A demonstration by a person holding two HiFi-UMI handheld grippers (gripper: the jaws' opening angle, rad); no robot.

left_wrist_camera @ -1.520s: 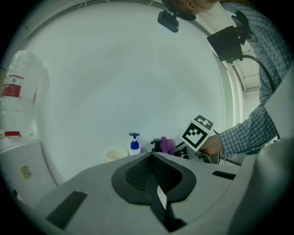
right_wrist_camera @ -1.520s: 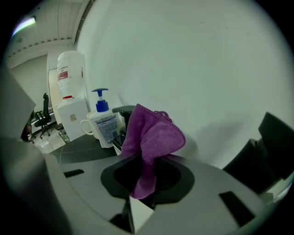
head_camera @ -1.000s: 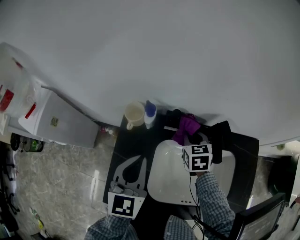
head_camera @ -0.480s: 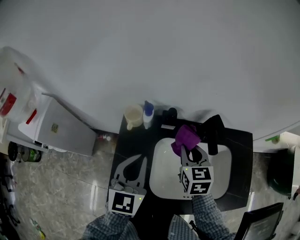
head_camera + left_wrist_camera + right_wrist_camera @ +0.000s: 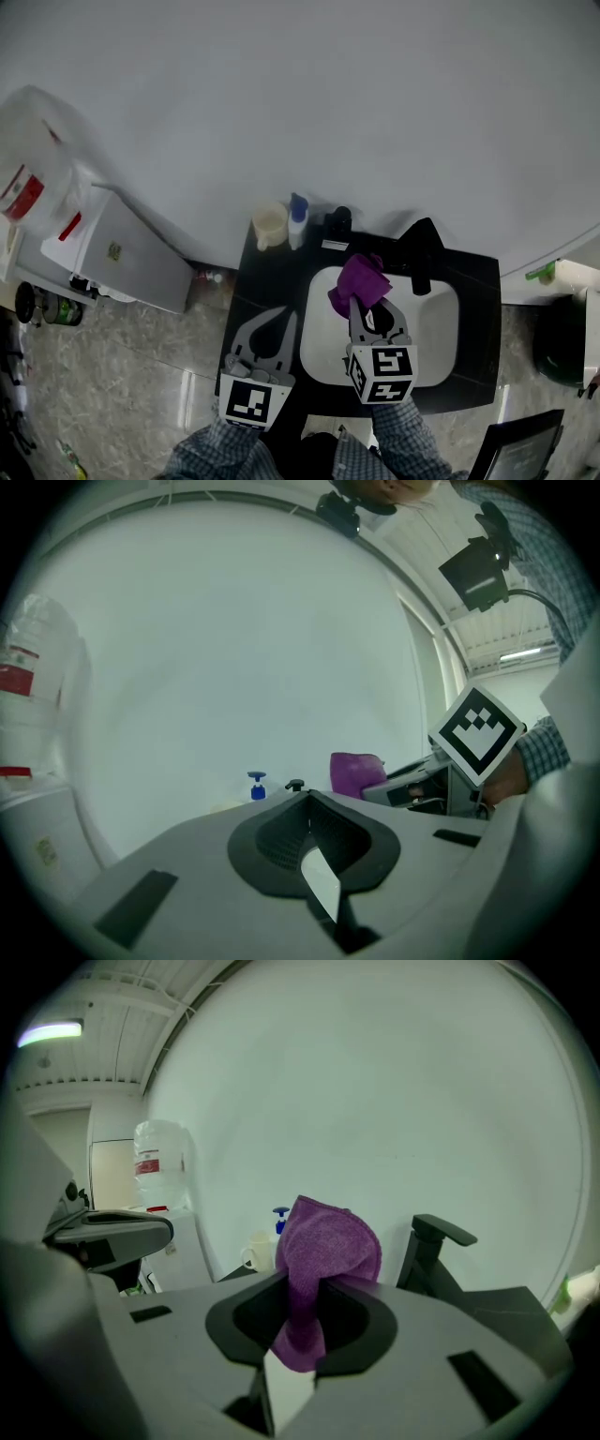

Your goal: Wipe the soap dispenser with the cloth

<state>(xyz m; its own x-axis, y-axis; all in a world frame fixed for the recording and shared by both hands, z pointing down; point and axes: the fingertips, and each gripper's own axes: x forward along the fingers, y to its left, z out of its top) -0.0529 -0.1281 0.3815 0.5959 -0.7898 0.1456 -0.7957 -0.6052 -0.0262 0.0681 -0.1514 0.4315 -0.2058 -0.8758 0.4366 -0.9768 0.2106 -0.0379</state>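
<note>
The soap dispenser [image 5: 298, 221], white with a blue pump, stands at the back of the black counter [image 5: 267, 281] beside a cream cup [image 5: 269, 226]. It shows small in the left gripper view [image 5: 257, 786] and peeks out behind the cloth in the right gripper view [image 5: 279, 1215]. My right gripper [image 5: 365, 306] hangs over the white sink [image 5: 323, 352], shut on a purple cloth [image 5: 358, 280] that bunches above its tips [image 5: 325, 1241]. My left gripper [image 5: 279, 319] is over the counter's left part, shut on nothing [image 5: 309, 801], well short of the dispenser.
A black faucet [image 5: 419, 254] rises behind the sink, right of the cloth. A small black pump bottle [image 5: 339, 222] stands right of the dispenser. A white water cooler [image 5: 122, 251] with a jug [image 5: 33, 155] stands left of the counter. The white wall lies directly behind.
My right gripper has drawn the cloth back from the faucet area, toward me and to the left, over the sink. The left gripper has stayed about where it was.
</note>
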